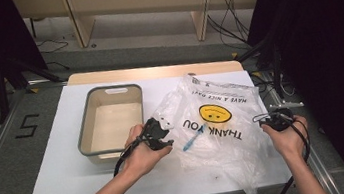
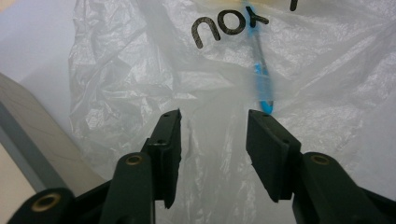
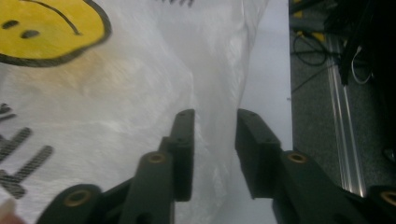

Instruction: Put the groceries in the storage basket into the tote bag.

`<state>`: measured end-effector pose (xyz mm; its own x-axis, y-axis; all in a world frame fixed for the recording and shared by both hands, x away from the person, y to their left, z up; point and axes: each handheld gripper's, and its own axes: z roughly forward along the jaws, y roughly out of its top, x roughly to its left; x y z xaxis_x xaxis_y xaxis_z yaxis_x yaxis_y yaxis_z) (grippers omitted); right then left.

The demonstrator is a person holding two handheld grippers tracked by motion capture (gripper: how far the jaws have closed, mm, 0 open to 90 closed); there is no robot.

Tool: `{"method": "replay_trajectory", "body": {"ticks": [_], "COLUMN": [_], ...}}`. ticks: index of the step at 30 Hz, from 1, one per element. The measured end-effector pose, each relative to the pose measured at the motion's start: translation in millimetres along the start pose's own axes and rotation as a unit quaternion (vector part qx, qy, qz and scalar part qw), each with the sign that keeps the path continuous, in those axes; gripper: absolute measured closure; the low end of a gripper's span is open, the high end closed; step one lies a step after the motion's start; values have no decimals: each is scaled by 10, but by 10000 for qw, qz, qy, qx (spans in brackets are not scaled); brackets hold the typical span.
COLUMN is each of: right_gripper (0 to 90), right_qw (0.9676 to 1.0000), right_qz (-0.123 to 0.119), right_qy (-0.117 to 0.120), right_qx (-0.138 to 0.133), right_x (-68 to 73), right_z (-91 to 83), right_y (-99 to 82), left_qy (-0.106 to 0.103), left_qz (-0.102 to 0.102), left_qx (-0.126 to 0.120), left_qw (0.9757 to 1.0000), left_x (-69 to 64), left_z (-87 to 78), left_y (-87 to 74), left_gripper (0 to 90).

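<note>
1. Landmark: clear plastic bag [image 1: 218, 121], crumpled, flat on white table [image 1: 59, 177]. Printed w/ yellow smiley face [image 1: 215, 113] + "THANK YOU" and "HAVE A NICE DAY", upside down from person's side.
2. Blue-and-white pen-like item [image 1: 192, 140] lies at bag's near-left part, just below the "YOU" print. Looks to be under/inside the film, but can't tell for sure. In left gripper view it's blurred [image 2: 259, 74], ahead of the jaws.
3. Left gripper [image 1: 157, 134] at bag's left edge, held in left hand [image 1: 142, 154]. Left gripper view [image 2: 214, 135]: jaws apart w/ a wide gap, bag film between and beyond them, nothing clamped.
4. Right gripper [image 1: 275, 121] at bag's right edge, in right hand [image 1: 289, 137], cable trailing down. Right gripper view [image 3: 215, 140]: jaws parted, narrower gap, a fold of bag film runs up between them; can't tell if it touches the pads.
5. Left of bag: grey-rimmed tub [image 1: 86, 131] w/ pale inside, just beside left gripper; its edge shows at bottom left of left gripper view [image 2: 28, 154].
6. Right of bag: table edge, then grey floor w/ a metal rail [image 3: 343, 130] and dark cables.
7. Beyond bag: wood desk legs [image 1: 79, 18], more cables on floor.
8. Far left of bag, on floor: a tape "5" [image 1: 26, 126].
</note>
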<state>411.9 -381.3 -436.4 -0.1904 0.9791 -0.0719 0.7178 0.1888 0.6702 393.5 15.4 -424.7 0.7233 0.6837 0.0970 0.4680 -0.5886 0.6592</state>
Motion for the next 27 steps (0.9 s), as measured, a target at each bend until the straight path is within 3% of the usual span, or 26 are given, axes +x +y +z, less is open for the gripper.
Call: {"method": "replay_trajectory", "body": {"ticks": [3, 7, 10, 14, 27], "right_gripper": [582, 551, 537, 526, 514], "right_qw": [9997, 9987, 9981, 9979, 9977], "right_qz": [-99, -153, -149, -119, -4], "right_qy": [2, 213, 409, 451, 529], "right_qx": [-243, -437, -444, -451, -435], "right_x": [61, 149, 223, 287, 269], "right_z": [-99, -204, -242, -279, -292], "right_y": [-12, -47, -82, -121, -158], "left_qy": [-6, -6, 9, -3, -68], "left_qz": [-49, -147, -157, -196, -236], "left_qx": [-72, -206, -237, -269, -231], "left_qw": [10000, 9997, 9996, 9994, 9994], "left_x": [-17, -2, 20, 32, 30], "left_z": [-17, -66, -100, -121, -98], "left_y": [-2, 3, 5, 5, 6], "left_gripper": [492, 438, 422, 406, 404]}}
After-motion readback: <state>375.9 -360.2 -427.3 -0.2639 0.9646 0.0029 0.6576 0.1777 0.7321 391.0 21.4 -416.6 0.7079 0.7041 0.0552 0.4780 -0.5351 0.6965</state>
